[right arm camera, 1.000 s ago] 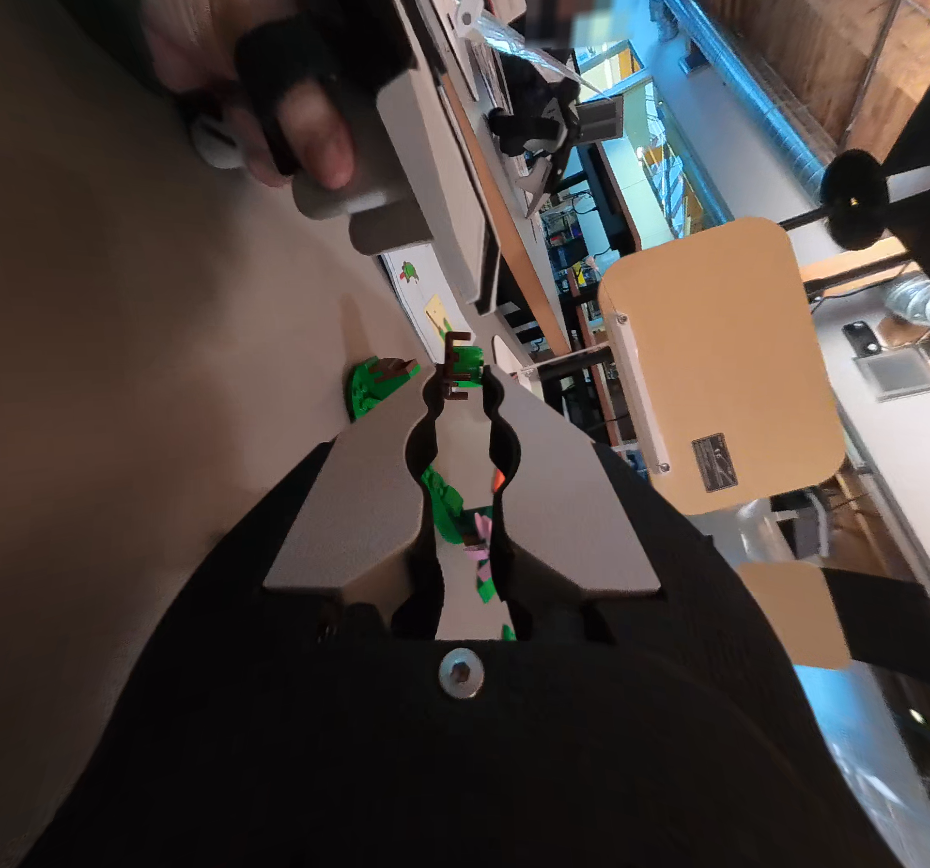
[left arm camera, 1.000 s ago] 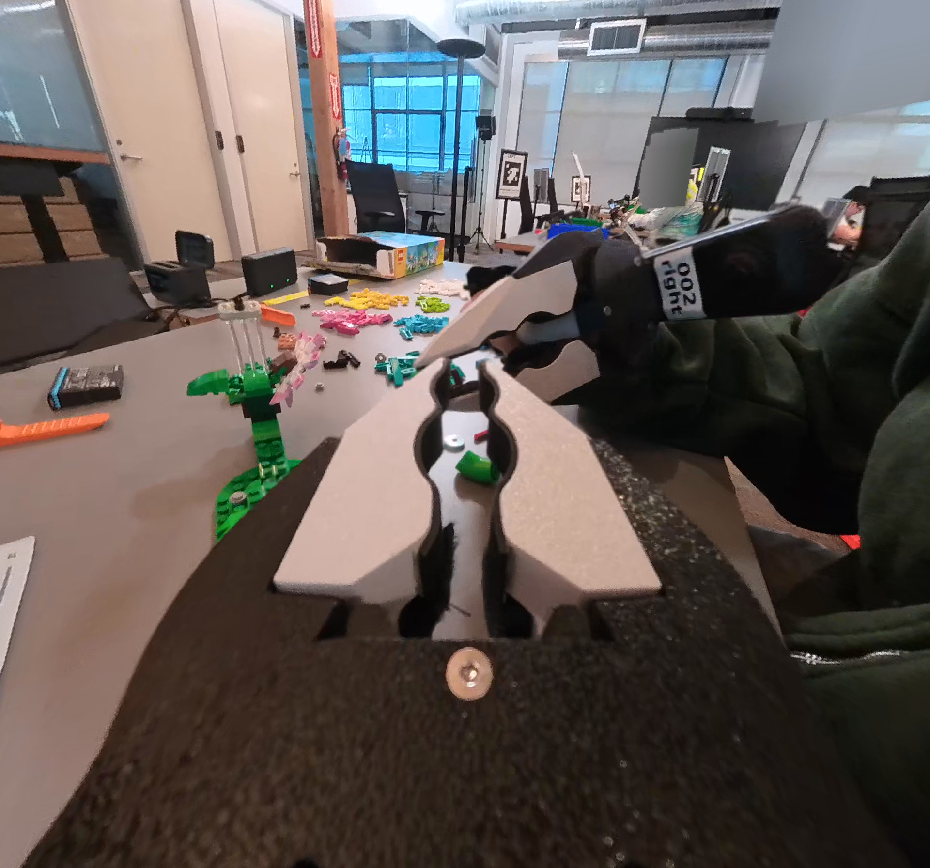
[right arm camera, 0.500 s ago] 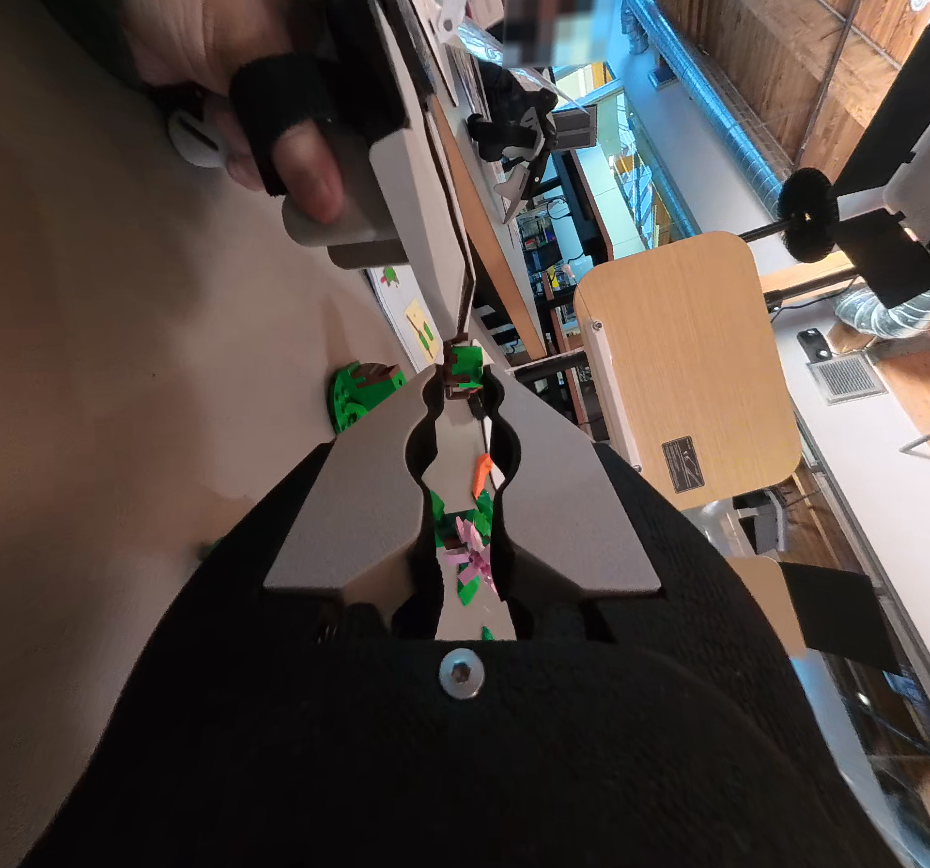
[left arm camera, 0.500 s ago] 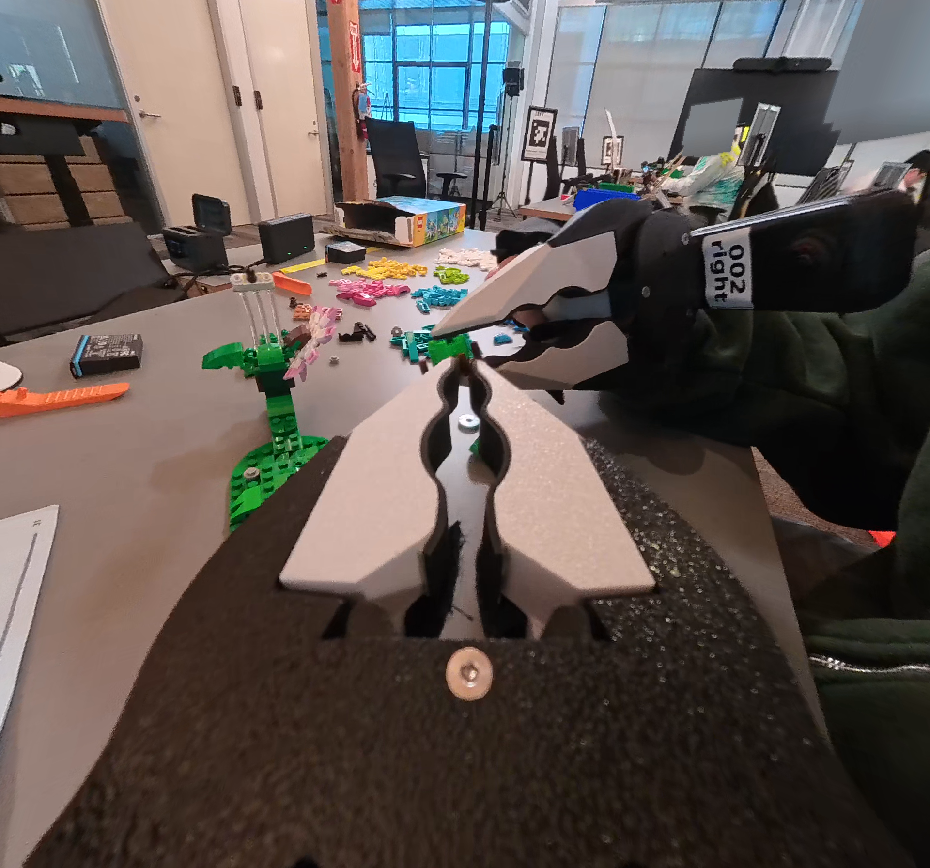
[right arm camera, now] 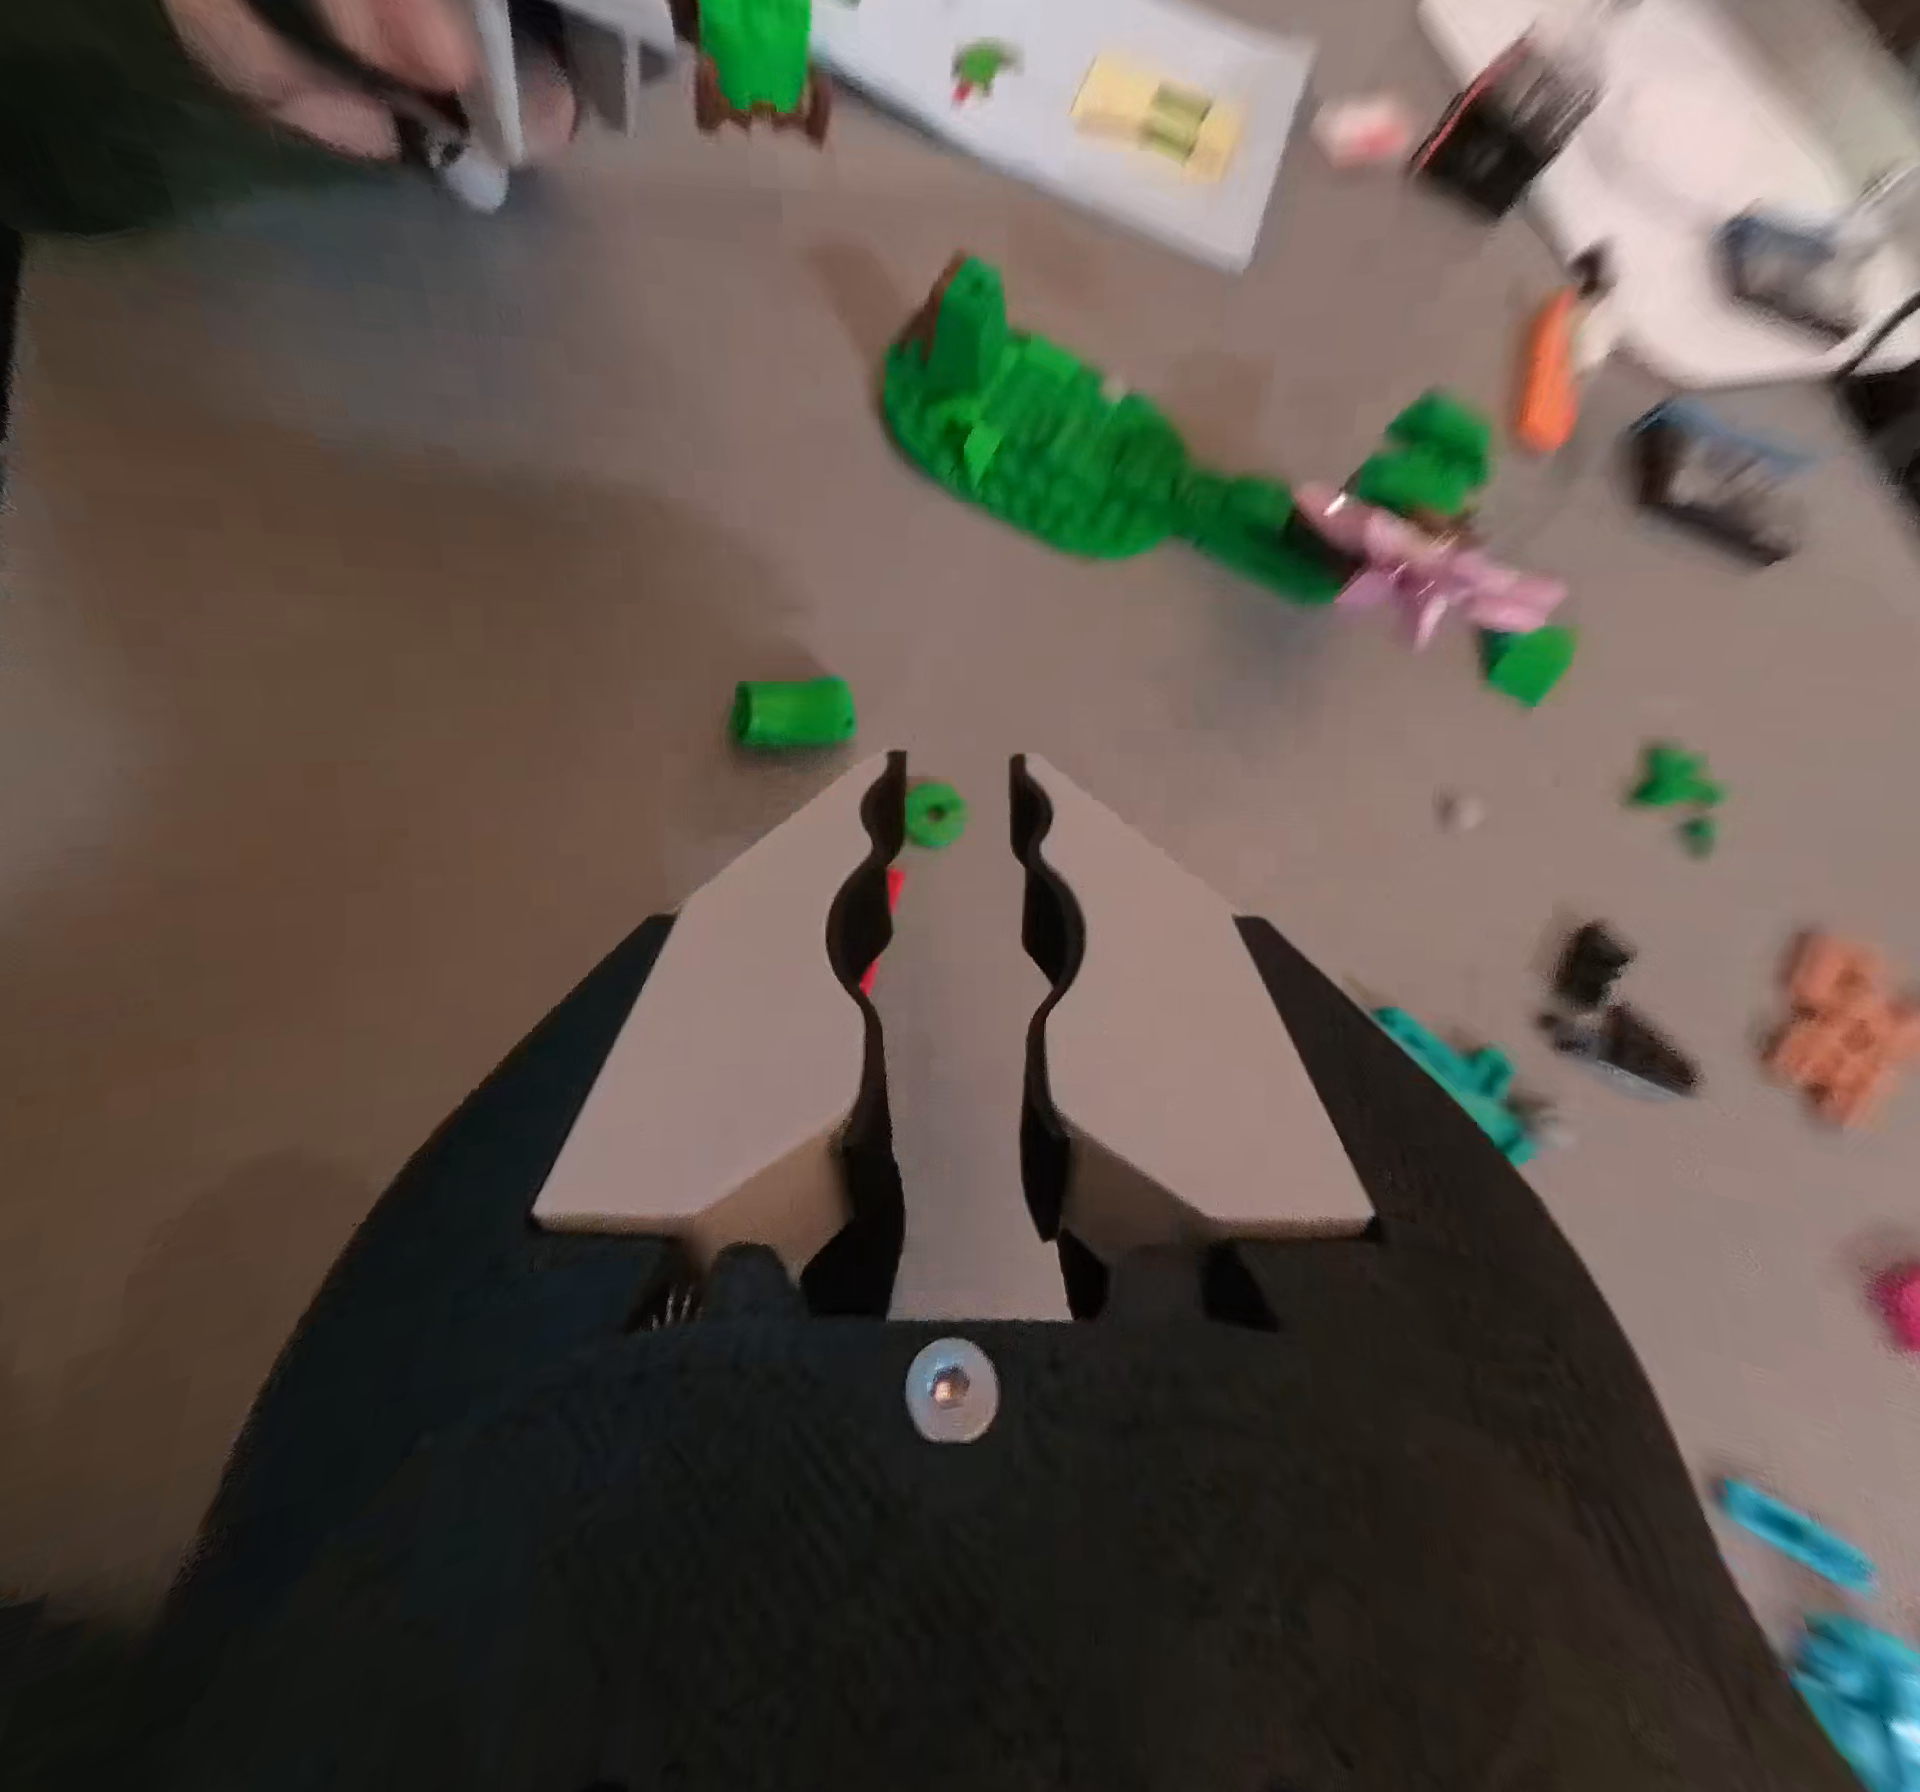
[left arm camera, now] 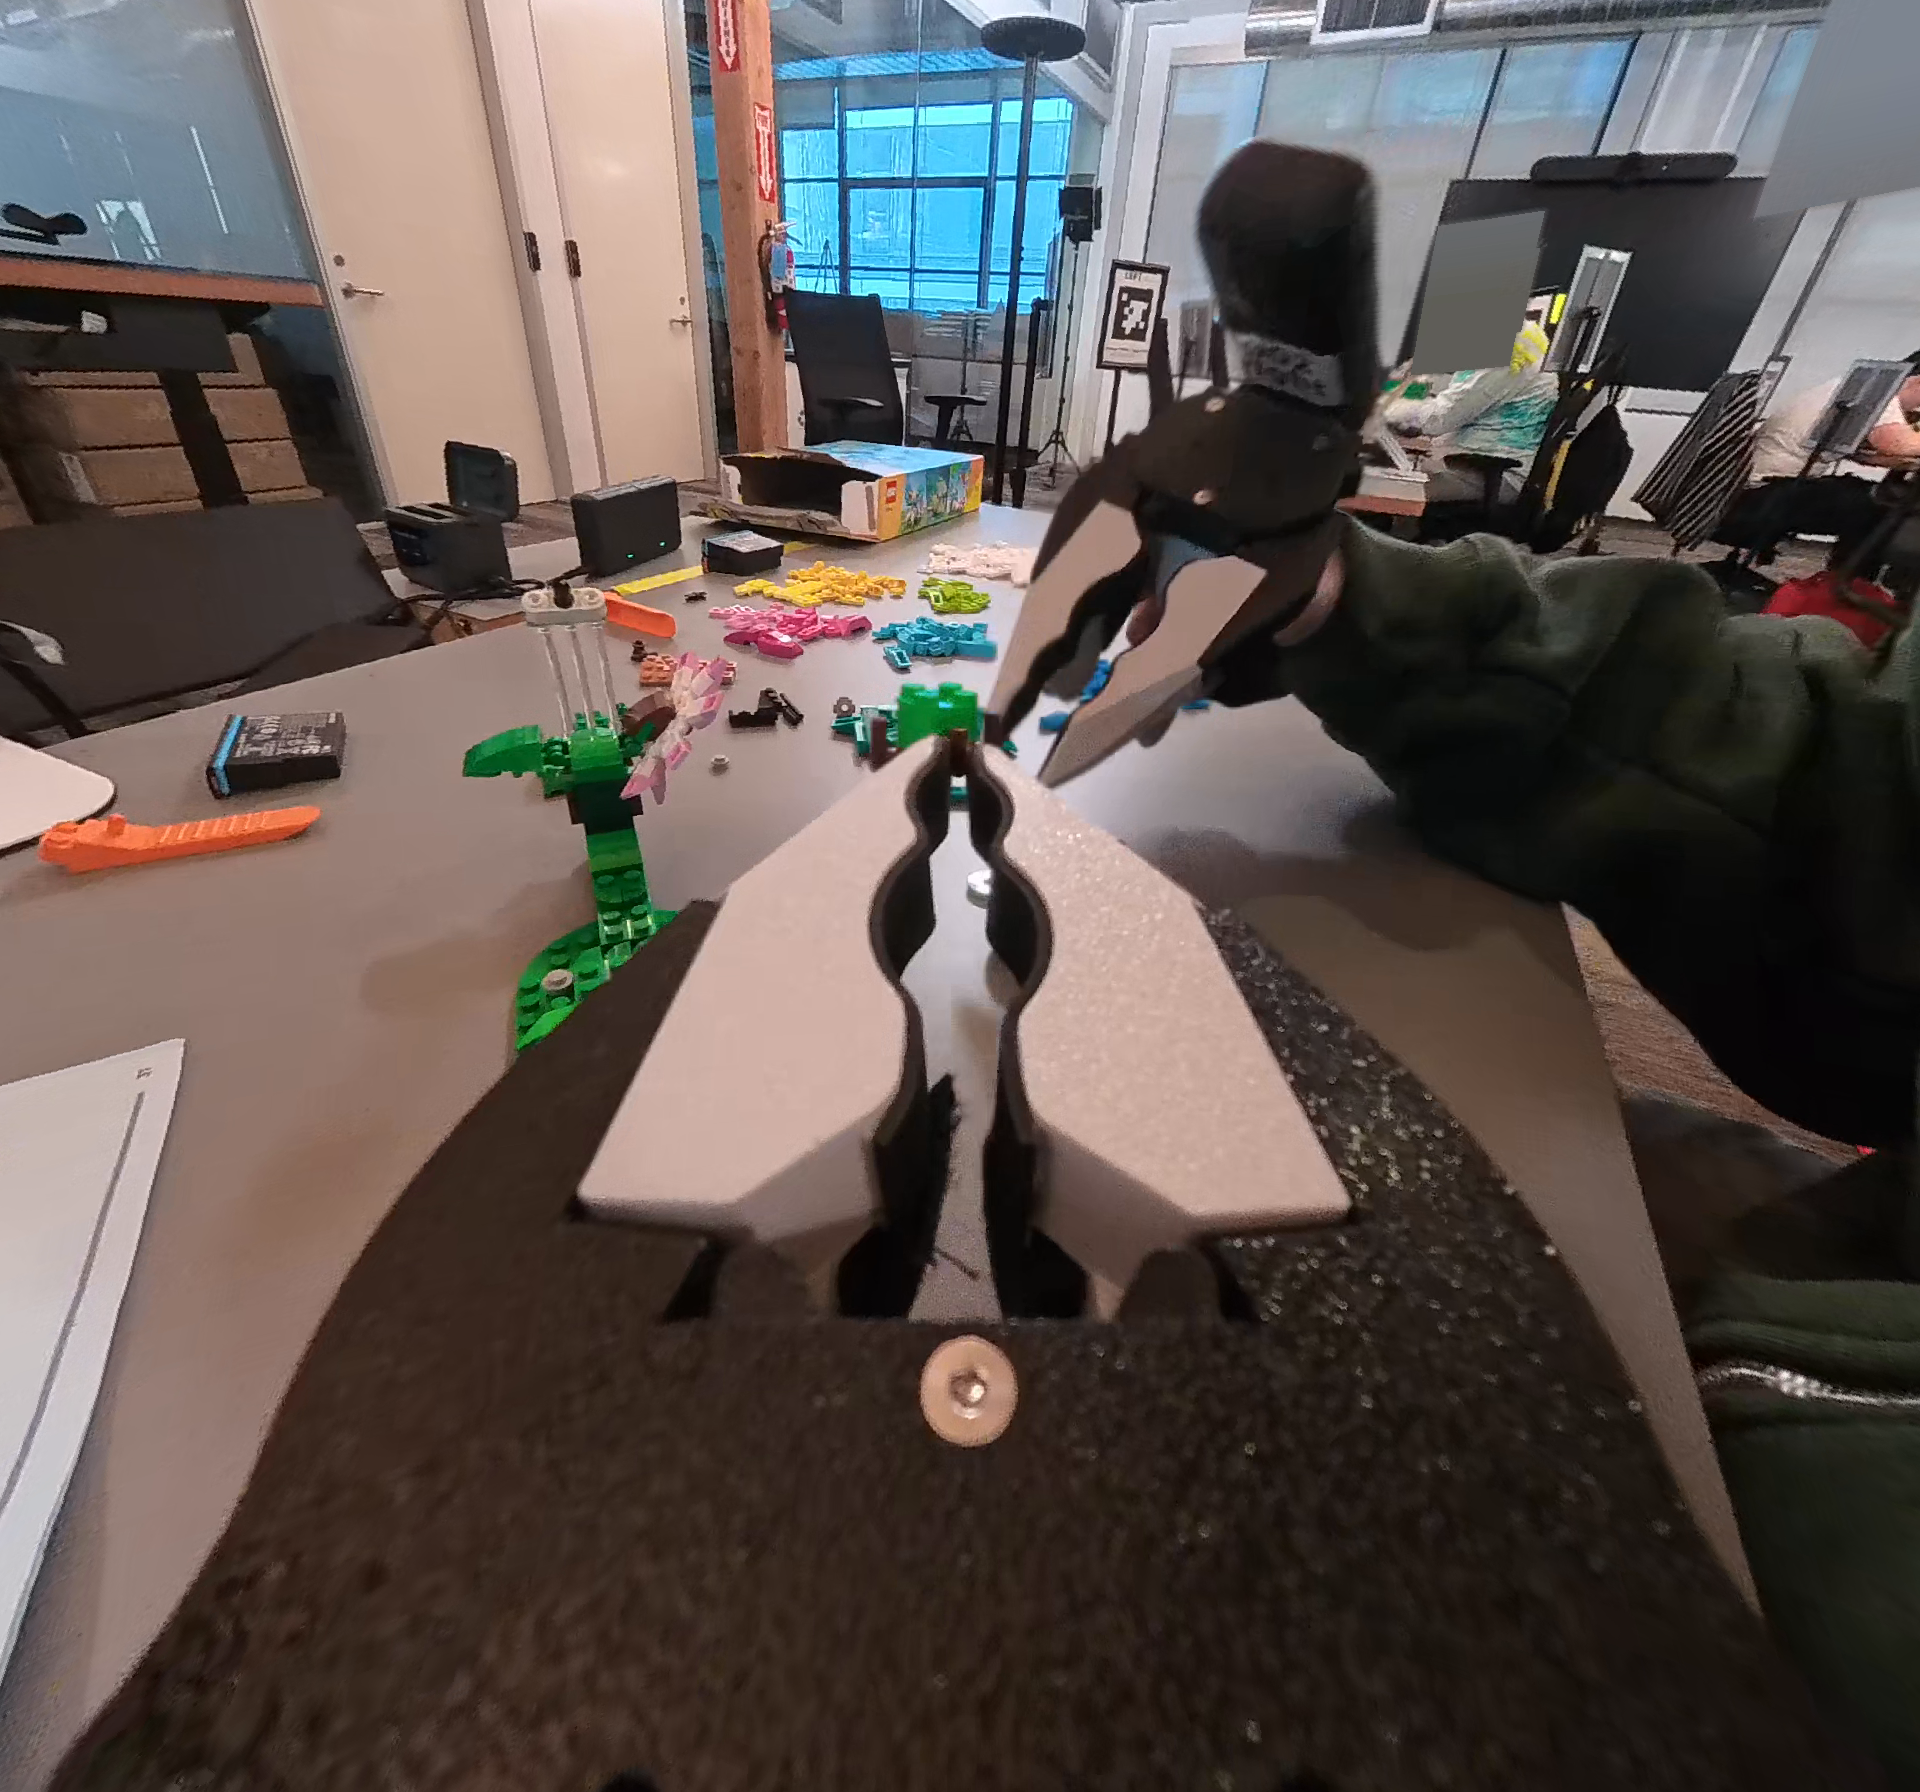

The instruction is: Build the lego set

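Left gripper [left arm camera: 957,774] pinches green-brown piece [right arm camera: 750,43] — right gripper [right arm camera: 954,768] fingers apart, empty.

Left tongs [left arm camera: 961,755] nearly closed, level, right tongs [right arm camera: 954,766] parted, tilted down toward table

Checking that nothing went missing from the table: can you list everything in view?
plant build: one, green with a pink flower, standing left of centre
sorted piles: several, yellow, pink, teal, lime, white, far side
loose pieces: two, green, under the right gripper
brick separator: one, orange, left
set box: one, opened, far edge
booklet: one, white, near edge
dark devices: several, black, far left
left gripper: jaws shut on green-and-brown piece
right gripper: jaws open, empty
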Demonstrator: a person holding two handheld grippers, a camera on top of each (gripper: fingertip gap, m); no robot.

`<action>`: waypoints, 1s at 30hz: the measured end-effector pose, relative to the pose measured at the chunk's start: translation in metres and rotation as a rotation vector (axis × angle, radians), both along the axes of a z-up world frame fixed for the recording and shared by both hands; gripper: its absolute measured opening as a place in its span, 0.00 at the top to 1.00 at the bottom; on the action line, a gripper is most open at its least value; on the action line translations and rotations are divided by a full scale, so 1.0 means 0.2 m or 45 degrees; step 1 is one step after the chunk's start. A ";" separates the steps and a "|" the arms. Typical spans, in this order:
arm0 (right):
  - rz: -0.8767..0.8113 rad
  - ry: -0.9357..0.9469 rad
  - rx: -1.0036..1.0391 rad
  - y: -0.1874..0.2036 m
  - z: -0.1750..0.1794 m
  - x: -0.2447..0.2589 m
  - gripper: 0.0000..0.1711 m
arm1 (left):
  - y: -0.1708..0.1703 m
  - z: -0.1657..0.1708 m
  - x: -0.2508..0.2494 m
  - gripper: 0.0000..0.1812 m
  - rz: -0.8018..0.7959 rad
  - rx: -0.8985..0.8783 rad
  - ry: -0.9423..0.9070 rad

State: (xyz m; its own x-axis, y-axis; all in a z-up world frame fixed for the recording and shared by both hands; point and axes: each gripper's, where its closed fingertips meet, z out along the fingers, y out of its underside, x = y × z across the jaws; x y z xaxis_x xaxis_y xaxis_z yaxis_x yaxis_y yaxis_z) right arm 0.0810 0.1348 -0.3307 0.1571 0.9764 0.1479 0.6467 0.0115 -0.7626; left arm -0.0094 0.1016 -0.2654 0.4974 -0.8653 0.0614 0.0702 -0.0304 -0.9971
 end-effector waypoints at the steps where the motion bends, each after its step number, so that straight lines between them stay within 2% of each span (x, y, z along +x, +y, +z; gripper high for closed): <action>1: -0.004 -0.024 -0.067 -0.01 -0.04 0.00 0.89 | 0.00 0.00 0.00 1.00 -0.007 0.000 0.006; 8: -0.062 -0.184 -0.202 0.02 -0.19 -0.02 0.89 | -0.02 -0.01 0.03 1.00 -0.030 0.025 0.049; 14: -0.052 -0.181 -0.200 0.03 -0.19 -0.03 0.92 | -0.03 -0.01 0.03 1.00 -0.044 0.027 0.050; 16: -0.001 -0.106 -0.136 0.02 -0.09 -0.09 0.92 | -0.03 -0.01 0.03 1.00 -0.051 0.037 0.049; 20: 0.215 0.201 -0.013 -0.09 0.28 -0.26 0.92 | -0.06 -0.01 0.05 1.00 -0.094 0.073 0.056; 22: 0.335 0.255 0.011 -0.17 0.37 -0.31 0.92 | -0.08 -0.01 0.06 1.00 -0.117 0.089 0.060; 26: 0.479 0.277 -0.078 -0.25 0.43 -0.35 0.92 | -0.10 0.00 0.08 1.00 -0.169 0.082 0.038; 30: 0.508 0.218 -0.141 -0.25 0.40 -0.37 0.92 | -0.10 0.01 0.08 1.00 -0.183 0.075 0.023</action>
